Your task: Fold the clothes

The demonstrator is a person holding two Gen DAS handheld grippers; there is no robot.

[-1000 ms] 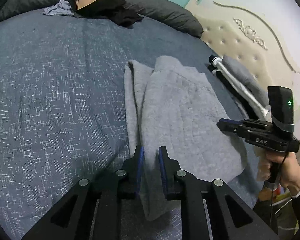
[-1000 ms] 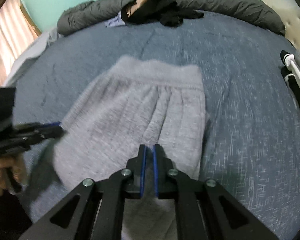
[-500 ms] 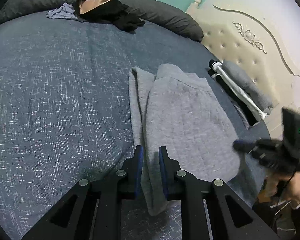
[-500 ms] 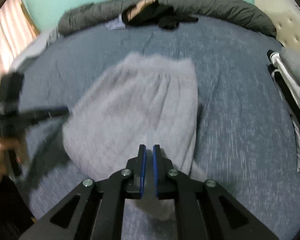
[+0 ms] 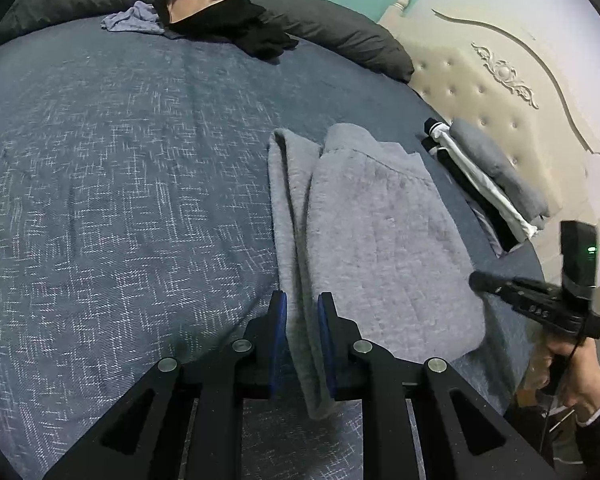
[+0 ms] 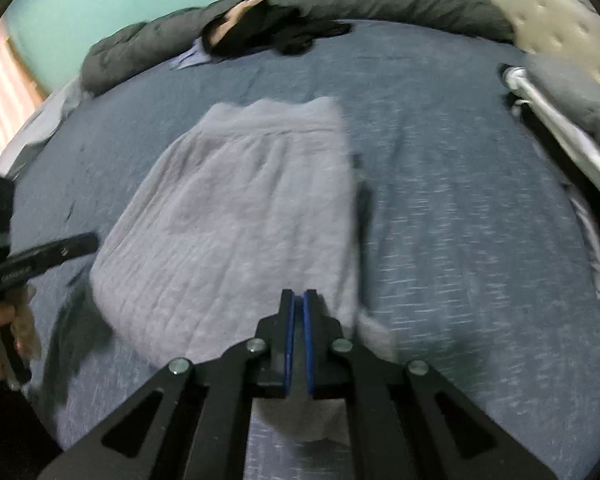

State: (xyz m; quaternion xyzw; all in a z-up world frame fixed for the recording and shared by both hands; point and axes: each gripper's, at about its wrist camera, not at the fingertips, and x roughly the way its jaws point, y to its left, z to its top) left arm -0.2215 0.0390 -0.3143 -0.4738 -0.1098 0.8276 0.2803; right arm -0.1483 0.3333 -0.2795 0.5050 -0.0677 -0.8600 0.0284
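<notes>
A grey fleece garment (image 5: 380, 240) lies folded lengthwise on the blue bedspread (image 5: 120, 200). My left gripper (image 5: 301, 320) is shut on the garment's near left fold, which fills the gap between the blue pads. In the right wrist view the same gripper (image 6: 88, 242) sits at the garment's (image 6: 240, 220) left edge. My right gripper (image 6: 296, 308) is shut, with its pads almost touching, just above the garment's near end. Seen from the left wrist, the right gripper (image 5: 474, 280) hovers at the garment's right edge with no cloth visibly in it.
A stack of folded clothes (image 5: 492, 168) lies by the tufted headboard (image 5: 500, 80). Black and tan clothes (image 5: 220, 12) are heaped against a dark rolled duvet (image 5: 340, 28) at the far side. A person's hand (image 5: 572, 368) holds the right gripper off the bed's edge.
The right gripper has drawn back from over the garment toward the bed's right edge and rolled a little. The left gripper has kept its hold and stayed put.
</notes>
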